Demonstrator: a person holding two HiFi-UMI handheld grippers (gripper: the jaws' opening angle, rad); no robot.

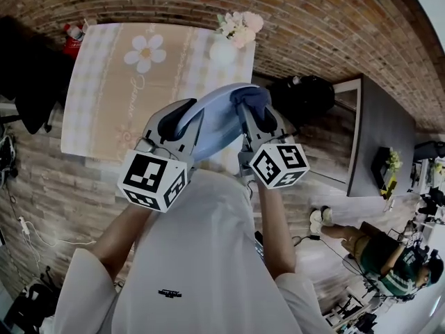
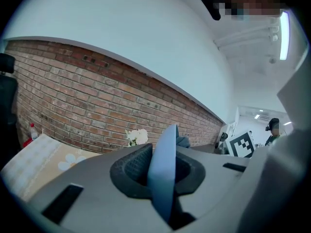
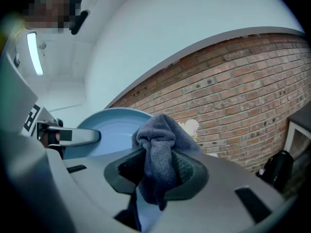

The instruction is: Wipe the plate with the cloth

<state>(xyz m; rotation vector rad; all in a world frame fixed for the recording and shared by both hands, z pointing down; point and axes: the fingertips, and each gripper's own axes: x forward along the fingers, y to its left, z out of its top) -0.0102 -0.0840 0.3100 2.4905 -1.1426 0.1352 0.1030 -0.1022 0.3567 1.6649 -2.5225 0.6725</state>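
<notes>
**Grippers: both pinched shut, left on plate rim, right on cloth**

**Head view.** The left gripper (image 1: 177, 122) and right gripper (image 1: 254, 119) are raised side by side above the table (image 1: 104, 96). The pale blue plate (image 1: 212, 120) is held clear of the table between them, tilted, its long axis running from 7 to 1 o'clock. The dark blue cloth (image 1: 250, 97) is bunched at the plate's 1 o'clock rim. A vase of flowers (image 1: 235, 32) stands at 12 o'clock, well apart.

**Left gripper view.** The left gripper (image 2: 158, 174) has its jaws pressed onto the plate (image 2: 164, 147), which is seen edge-on and near upright between the pads. A corner of the cloth (image 2: 183, 141) shows just beyond the rim, at 1 o'clock.

**Right gripper view.** The right gripper (image 3: 155, 174) has its jaws clamped on a fold of the cloth (image 3: 158, 142), the wad standing proud of the pads. The face of the plate (image 3: 109, 130) lies at 10 o'clock, just beside the wad; contact looks likely but cannot be confirmed. The left gripper (image 3: 68, 137) holds the rim at 9 o'clock.

**Judgement.** The right gripper is nearer the work, and a stroke would run toward 10 o'clock across the plate's face.
</notes>
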